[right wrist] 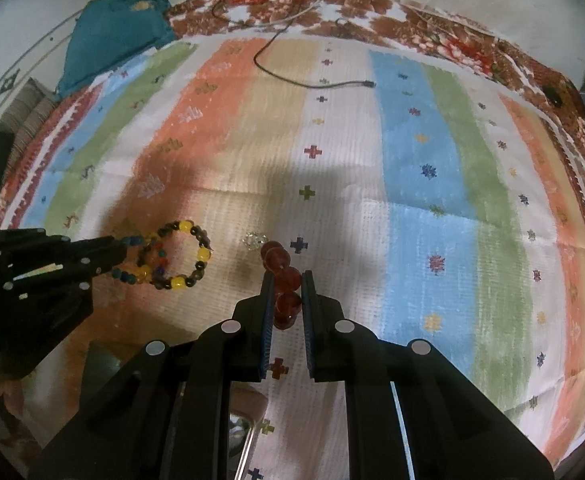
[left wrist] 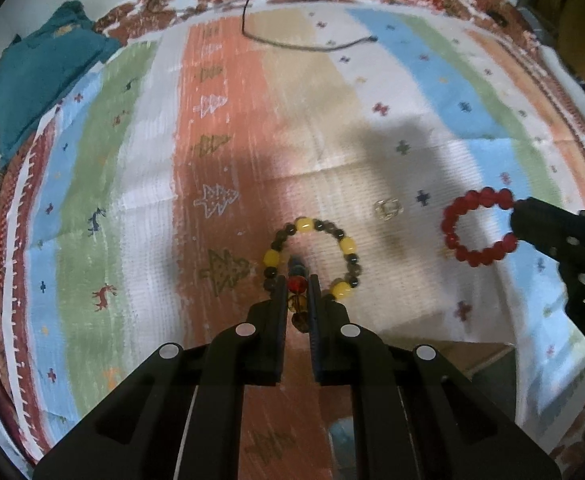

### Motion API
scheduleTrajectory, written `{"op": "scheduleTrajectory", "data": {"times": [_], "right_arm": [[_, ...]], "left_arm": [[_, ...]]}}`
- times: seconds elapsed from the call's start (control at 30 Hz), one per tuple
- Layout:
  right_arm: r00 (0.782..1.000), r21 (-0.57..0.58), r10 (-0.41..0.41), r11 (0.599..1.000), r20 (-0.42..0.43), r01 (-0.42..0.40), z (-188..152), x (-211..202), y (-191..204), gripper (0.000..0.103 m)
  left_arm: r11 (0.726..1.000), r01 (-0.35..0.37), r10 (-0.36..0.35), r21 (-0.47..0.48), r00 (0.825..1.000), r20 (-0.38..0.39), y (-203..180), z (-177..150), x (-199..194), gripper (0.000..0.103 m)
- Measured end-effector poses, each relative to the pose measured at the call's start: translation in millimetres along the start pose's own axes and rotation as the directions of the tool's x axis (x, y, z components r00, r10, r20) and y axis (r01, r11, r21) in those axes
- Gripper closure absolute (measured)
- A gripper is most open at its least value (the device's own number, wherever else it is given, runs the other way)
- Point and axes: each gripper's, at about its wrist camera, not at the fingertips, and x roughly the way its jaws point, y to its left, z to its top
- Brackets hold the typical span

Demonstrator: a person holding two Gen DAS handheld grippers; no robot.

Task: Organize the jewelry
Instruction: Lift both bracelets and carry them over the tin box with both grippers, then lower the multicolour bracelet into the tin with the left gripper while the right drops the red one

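Note:
My left gripper [left wrist: 297,284] is shut on a multicoloured bead bracelet [left wrist: 297,286] seen edge-on between its fingers. A yellow-and-dark bead bracelet [left wrist: 312,254] lies on the striped cloth [left wrist: 228,128] right under it. My right gripper [right wrist: 286,280] is shut on a red bead bracelet [right wrist: 286,280], held above the cloth; in the left wrist view the red bracelet [left wrist: 478,226] hangs as a full ring from the right gripper [left wrist: 516,220]. A small clear ring [left wrist: 388,209] lies between the two bracelets. In the right wrist view the left gripper [right wrist: 126,254] holds its bracelet beside the yellow one [right wrist: 180,254].
A teal cloth bundle [left wrist: 48,68] sits at the far left corner. A black cable [left wrist: 304,42] lies across the far end of the cloth. A box edge [left wrist: 480,354] shows under the left gripper, and a shiny container [right wrist: 240,428] under the right one.

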Motion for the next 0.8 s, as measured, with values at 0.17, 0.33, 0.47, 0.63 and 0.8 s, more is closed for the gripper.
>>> {"op": "scheduleTrajectory", "data": {"times": [0.17, 0.33, 0.47, 0.63, 0.8], "right_arm": [[0.999, 0.004, 0.019, 1.0, 0.034, -0.02, -6, -16, 1, 0.089], [0.997, -0.01, 0.03, 1.0, 0.064, -0.029, -12, -30, 7, 0.089], [0.996, -0.019, 0.037, 0.999, 0.081, -0.035, -18, -39, 12, 0.089], [0.993, -0.024, 0.042, 0.999, 0.111, -0.039, -26, -53, 15, 0.089], [0.988, -0.035, 0.05, 0.998, 0.147, -0.045, -34, -70, 18, 0.089]], "left_arm": [[0.999, 0.032, -0.032, 0.0, 0.998, 0.056, -2, -3, -26, 0.094], [0.998, 0.067, -0.066, -0.01, 0.992, 0.104, -3, -10, -47, 0.094], [0.995, 0.098, -0.095, -0.012, 0.985, 0.147, -4, -17, -66, 0.094], [0.992, 0.124, -0.12, -0.005, 0.974, 0.192, -7, -28, -85, 0.094], [0.992, 0.127, -0.126, 0.008, 0.969, 0.211, -15, -40, -92, 0.094]]}}
